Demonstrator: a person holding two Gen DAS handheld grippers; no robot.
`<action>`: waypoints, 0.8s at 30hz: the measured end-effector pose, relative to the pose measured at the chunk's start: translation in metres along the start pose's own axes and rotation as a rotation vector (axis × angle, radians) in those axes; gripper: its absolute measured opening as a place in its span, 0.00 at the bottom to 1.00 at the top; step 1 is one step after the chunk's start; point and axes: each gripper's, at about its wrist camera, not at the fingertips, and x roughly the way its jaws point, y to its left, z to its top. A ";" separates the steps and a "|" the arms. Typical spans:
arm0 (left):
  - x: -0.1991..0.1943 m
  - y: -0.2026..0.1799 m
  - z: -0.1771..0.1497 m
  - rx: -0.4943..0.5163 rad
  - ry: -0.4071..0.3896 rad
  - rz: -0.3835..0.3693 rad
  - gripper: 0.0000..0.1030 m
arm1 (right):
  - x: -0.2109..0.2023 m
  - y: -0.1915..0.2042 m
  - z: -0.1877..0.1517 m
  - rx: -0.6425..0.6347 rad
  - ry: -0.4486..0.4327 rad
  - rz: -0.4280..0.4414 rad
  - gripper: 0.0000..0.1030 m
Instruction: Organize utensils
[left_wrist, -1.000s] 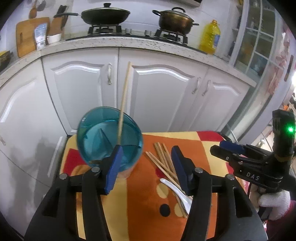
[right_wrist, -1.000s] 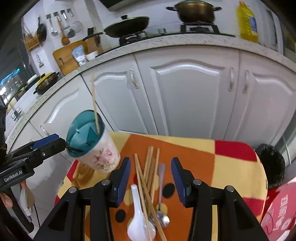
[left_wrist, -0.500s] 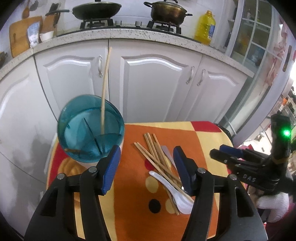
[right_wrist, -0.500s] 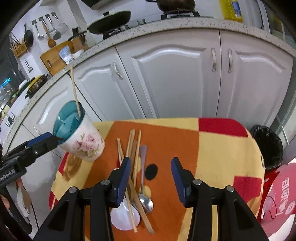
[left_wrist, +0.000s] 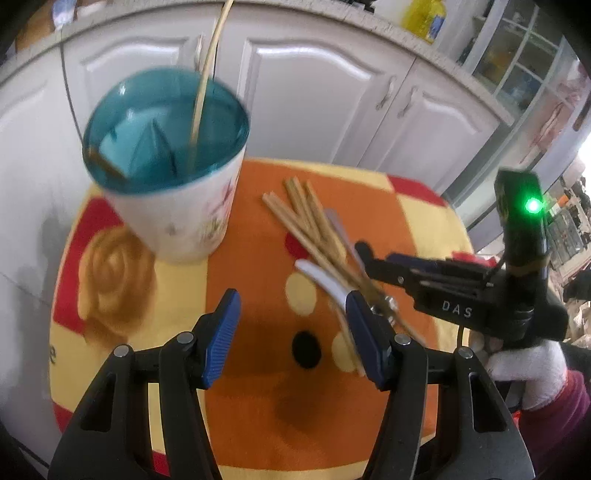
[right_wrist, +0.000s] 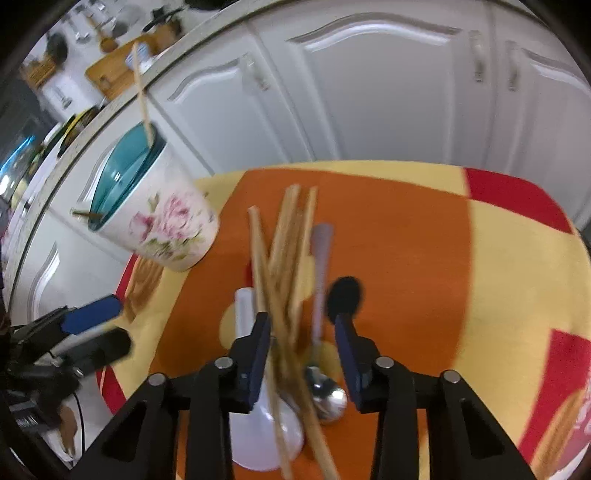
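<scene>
A white floral holder cup (left_wrist: 184, 221) with a teal divided inside stands on the table's left; it also shows in the right wrist view (right_wrist: 162, 225). One chopstick (left_wrist: 207, 77) stands in it. Several wooden chopsticks (right_wrist: 284, 258), a white ceramic spoon (right_wrist: 258, 424) and a metal spoon (right_wrist: 321, 332) lie on the orange cloth. My right gripper (right_wrist: 301, 347) is open, low over the pile, its jaws either side of the chopsticks. My left gripper (left_wrist: 293, 332) is open and empty, in front of the cup.
The small table has a cloth (left_wrist: 258, 406) in orange, yellow and red. White cabinet doors (right_wrist: 388, 92) stand right behind it. The right gripper body (left_wrist: 461, 295) reaches in from the right in the left wrist view.
My right gripper has dropped down and forward onto the utensil pile. My left gripper has pulled back from the cup, which now stands clear of its jaws.
</scene>
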 end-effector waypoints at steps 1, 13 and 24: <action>0.002 0.001 -0.001 -0.002 0.006 0.003 0.57 | 0.004 0.004 0.001 -0.016 0.011 0.006 0.26; 0.029 -0.005 0.003 -0.030 0.036 -0.033 0.57 | 0.008 -0.014 -0.007 0.056 0.000 -0.027 0.06; 0.075 -0.014 0.027 -0.128 0.014 -0.045 0.56 | -0.020 -0.065 -0.034 0.158 0.025 -0.120 0.06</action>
